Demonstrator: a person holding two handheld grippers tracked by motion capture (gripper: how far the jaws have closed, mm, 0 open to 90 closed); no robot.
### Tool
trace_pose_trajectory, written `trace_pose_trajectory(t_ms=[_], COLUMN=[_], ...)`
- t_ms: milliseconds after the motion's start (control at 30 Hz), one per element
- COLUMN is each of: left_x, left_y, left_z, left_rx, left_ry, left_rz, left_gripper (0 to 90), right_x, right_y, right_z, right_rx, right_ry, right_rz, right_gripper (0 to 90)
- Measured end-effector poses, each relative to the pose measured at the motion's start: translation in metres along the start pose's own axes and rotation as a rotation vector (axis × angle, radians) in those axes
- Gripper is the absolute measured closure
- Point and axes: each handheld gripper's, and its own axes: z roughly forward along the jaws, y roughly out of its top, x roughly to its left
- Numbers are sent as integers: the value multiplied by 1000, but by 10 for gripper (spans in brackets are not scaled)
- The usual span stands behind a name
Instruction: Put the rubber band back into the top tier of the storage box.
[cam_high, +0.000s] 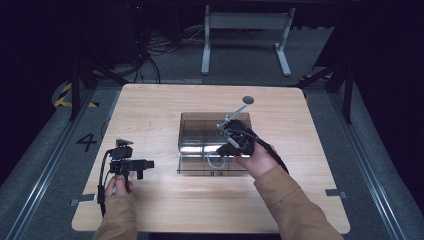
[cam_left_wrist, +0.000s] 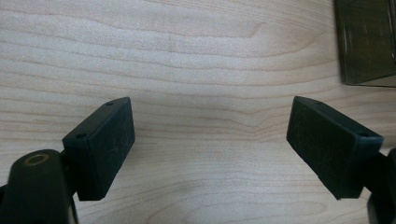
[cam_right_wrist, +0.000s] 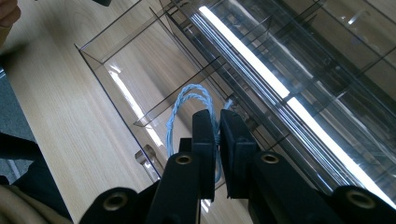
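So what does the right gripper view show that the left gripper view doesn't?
Right gripper view: the right gripper shut on a looped light blue cord over the clear drawer organizer's pulled-out drawer. Left gripper view: the left gripper with jaws wide open and nothing between them. Both: the wooden table and part of the organizer.

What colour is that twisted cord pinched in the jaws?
Light blue cord, clearest in the right gripper view.

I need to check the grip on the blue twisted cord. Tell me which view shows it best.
The right gripper view: the blue twisted cord loops up close from between the right gripper's shut fingers, above the clear organizer. The high view shows a small pale loop; the left gripper view shows bare table.
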Motion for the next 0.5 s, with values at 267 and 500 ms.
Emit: trace_pose_trajectory(t_ms=[267, 500], left_x=[0, 0], left_y=[0, 0], left_z=[0, 0], left_rx=[2, 3], left_ry=[-2, -1], left_rz=[0, -1], left_gripper=[161, 161], right_x=[-1, -3], right_y=[0, -2], right_z=[8, 14], right_rx=[15, 28], right_ry=[6, 16], right_rz=[11, 19], right_gripper=[850, 850])
